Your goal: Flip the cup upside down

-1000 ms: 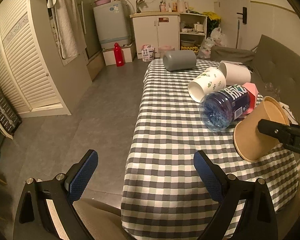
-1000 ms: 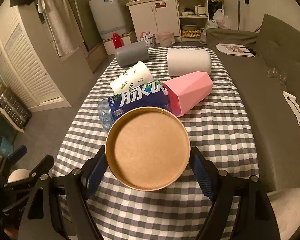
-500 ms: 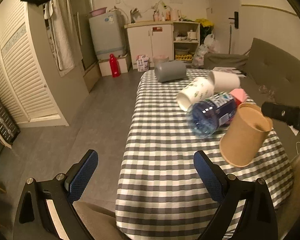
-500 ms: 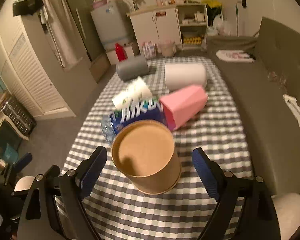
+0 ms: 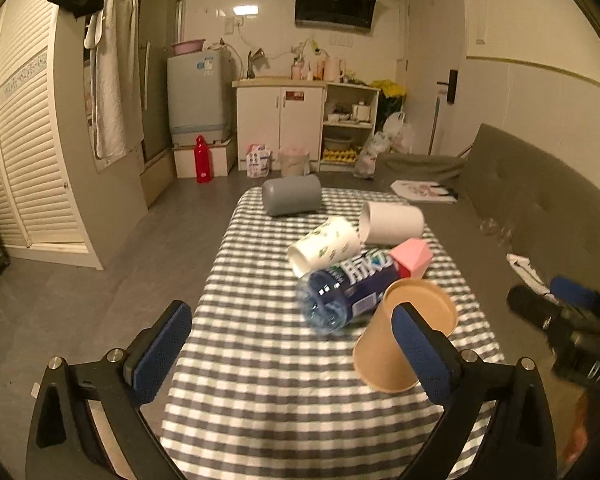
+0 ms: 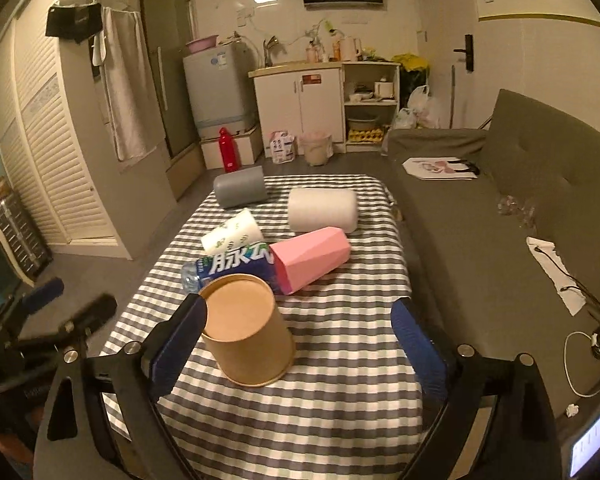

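I want to draw the right hand-held gripper (image 6: 298,344) straight back without brushing the brown paper cup (image 6: 246,334), which stands mouth-down, slightly tilted, on the checked surface (image 6: 340,392) just before the blue bottle (image 6: 236,268). Its jaws are wide open, the cup close against the left pad; my left hand-held gripper (image 5: 292,352) hangs open, empty.

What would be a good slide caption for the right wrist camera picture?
Open right gripper around a brown paper cup standing base-up on the checked tablecloth, other cups lying behind.
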`<action>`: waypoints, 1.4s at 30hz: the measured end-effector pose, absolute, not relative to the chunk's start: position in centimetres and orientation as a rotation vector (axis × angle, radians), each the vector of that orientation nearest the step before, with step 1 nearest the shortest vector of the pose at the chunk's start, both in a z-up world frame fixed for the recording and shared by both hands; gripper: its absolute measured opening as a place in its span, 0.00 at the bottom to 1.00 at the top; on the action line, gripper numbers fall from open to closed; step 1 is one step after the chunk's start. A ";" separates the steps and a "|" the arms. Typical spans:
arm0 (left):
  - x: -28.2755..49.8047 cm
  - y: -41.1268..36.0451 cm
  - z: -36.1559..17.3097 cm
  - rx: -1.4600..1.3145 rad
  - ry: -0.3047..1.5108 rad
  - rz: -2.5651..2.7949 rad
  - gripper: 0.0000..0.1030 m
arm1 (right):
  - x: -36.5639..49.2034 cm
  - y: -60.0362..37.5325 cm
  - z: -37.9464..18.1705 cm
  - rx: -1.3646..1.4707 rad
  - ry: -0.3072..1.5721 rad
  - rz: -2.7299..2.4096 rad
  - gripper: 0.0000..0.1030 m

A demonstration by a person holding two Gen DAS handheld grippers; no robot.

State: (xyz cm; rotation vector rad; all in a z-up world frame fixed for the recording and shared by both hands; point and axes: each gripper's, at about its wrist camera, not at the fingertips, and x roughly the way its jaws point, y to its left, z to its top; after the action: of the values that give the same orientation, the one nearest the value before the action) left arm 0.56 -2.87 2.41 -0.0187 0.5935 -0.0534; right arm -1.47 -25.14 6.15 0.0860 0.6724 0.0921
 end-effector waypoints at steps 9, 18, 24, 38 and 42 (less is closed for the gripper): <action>-0.7 -3.1 0.1 0.013 0.596 -0.062 1.00 | -2.0 -25.6 3.7 0.058 0.673 0.043 0.94; -0.9 -2.0 -0.3 -0.003 0.587 -0.034 1.00 | -2.1 -24.9 2.9 0.032 0.669 0.034 1.00; -0.9 -2.0 -0.3 -0.003 0.581 -0.030 1.00 | -2.0 -24.7 2.7 0.020 0.678 0.023 1.00; -1.5 -2.4 -0.3 0.000 0.573 -0.023 1.00 | -2.0 -24.8 2.8 0.018 0.678 0.018 1.00; -1.5 -2.4 -0.2 0.001 0.572 -0.022 1.00 | -2.0 -24.8 2.8 0.014 0.675 0.016 1.00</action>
State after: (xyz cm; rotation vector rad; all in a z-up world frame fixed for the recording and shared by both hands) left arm -1.50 -2.38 -0.21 0.0011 0.5725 -0.0218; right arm -2.00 -24.78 2.82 0.0144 0.6751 0.0162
